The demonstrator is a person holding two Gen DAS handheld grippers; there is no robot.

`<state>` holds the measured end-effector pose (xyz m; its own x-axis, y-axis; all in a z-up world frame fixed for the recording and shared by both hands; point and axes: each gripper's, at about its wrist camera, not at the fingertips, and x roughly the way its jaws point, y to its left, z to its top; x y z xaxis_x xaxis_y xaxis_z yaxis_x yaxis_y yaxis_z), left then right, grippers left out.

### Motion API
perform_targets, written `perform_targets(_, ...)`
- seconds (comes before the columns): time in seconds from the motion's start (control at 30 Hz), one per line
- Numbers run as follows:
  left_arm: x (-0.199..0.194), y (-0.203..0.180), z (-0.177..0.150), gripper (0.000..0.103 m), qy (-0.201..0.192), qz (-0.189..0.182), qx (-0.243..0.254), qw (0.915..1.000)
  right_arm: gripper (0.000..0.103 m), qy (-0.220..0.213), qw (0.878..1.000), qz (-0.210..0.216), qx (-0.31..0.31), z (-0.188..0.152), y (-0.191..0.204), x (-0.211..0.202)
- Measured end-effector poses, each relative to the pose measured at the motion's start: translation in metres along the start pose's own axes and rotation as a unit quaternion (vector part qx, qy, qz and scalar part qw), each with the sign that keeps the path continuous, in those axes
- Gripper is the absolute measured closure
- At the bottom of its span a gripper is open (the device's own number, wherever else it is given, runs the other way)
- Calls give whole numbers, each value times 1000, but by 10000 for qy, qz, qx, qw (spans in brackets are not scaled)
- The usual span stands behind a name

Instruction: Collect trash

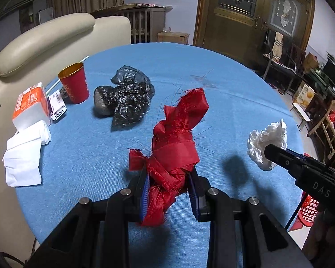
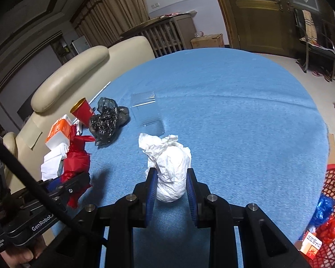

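My left gripper is shut on a knotted wad of frayed red cloth, held above the blue tablecloth. My right gripper is shut on a crumpled ball of white paper, also lifted off the table. In the left wrist view the white paper and the right gripper's black body show at the right. The red cloth and the left gripper's body appear at the left of the right wrist view. A red mesh basket with blue and red scraps in it stands off the table's right edge.
On the table lie a crumpled black plastic bag, a red paper cup, an orange-and-white carton, white tissues and a clear plastic sheet. A cream sofa borders the table's left side.
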<state>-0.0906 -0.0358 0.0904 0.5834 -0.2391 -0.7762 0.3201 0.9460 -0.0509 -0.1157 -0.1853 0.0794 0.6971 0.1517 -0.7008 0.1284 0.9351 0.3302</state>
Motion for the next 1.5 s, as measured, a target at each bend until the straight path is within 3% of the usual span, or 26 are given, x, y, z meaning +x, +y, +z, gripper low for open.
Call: perform_targets(1.5,-8,-25,-21,71,58,7,336,9994,75,-224,9988,18,436,-16,-23,-28)
